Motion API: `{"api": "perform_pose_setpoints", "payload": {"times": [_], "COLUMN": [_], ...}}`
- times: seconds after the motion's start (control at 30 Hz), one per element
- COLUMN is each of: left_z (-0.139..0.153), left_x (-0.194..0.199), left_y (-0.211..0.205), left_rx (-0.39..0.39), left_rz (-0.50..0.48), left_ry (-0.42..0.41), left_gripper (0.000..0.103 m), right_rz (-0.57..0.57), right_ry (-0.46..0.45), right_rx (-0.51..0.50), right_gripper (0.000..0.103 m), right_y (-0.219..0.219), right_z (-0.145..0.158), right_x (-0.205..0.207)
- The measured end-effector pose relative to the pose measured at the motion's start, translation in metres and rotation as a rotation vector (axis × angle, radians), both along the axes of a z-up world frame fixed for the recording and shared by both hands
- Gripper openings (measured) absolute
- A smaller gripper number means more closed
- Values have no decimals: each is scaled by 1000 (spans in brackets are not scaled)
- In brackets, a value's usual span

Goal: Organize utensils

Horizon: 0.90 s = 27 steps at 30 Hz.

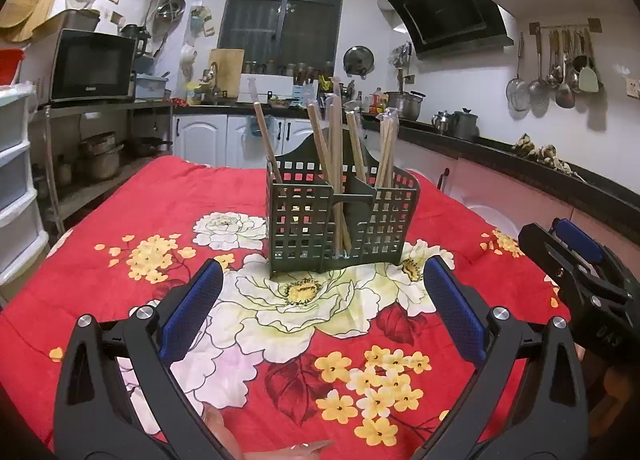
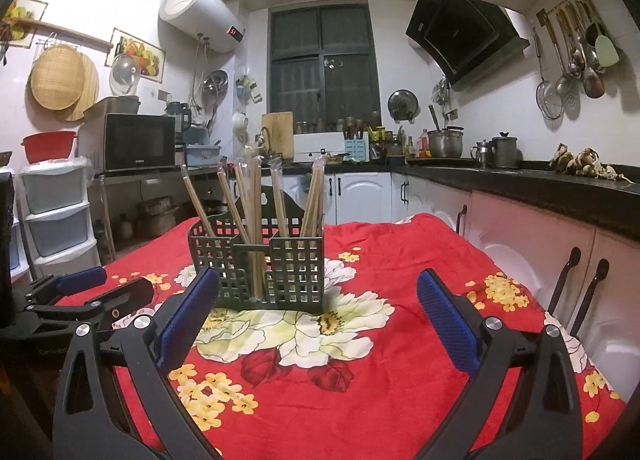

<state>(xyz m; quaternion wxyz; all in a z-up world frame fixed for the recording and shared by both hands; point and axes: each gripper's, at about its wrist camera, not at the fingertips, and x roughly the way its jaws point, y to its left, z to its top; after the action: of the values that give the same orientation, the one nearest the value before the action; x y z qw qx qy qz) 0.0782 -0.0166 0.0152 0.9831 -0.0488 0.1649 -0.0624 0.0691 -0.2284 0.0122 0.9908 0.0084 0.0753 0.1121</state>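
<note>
Red floral cloth (image 1: pixel 120 228), utensil caddy (image 1: pixel 340 220) on it

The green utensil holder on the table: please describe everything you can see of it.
The utensil holder is a dark green basket, seemingly plastic, with square-grid walls, inner dividers and a taller arched back. It stands upright on the red floral tablecloth. Wooden chopsticks, some plastic-wrapped, stand leaning in its compartments. Neither gripper touches it.

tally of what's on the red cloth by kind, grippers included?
Utensil caddy: 1
Wrapped chopstick bundles standing in it: about 6; they overlap, so the count is approximate
Grippers: 2, left gripper and right gripper, both open and empty
Floral tablecloth: 1
Total: about 10
</note>
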Motion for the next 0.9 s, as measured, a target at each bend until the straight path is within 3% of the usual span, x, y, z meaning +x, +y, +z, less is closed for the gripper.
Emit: {"api": "perform_pose_setpoints", "payload": {"times": [0.9], "left_z": [-1], "left_x": [-1], "left_y": [4], "left_rx": [-14], "left_rz": [16], "left_ry": [2], "left_gripper": [93], "right_rz": [1], "right_ry": [1], "right_rx": [-1], "right_gripper": [97], "right_y": [-1], "right_z": [0], "right_x": [0]}}
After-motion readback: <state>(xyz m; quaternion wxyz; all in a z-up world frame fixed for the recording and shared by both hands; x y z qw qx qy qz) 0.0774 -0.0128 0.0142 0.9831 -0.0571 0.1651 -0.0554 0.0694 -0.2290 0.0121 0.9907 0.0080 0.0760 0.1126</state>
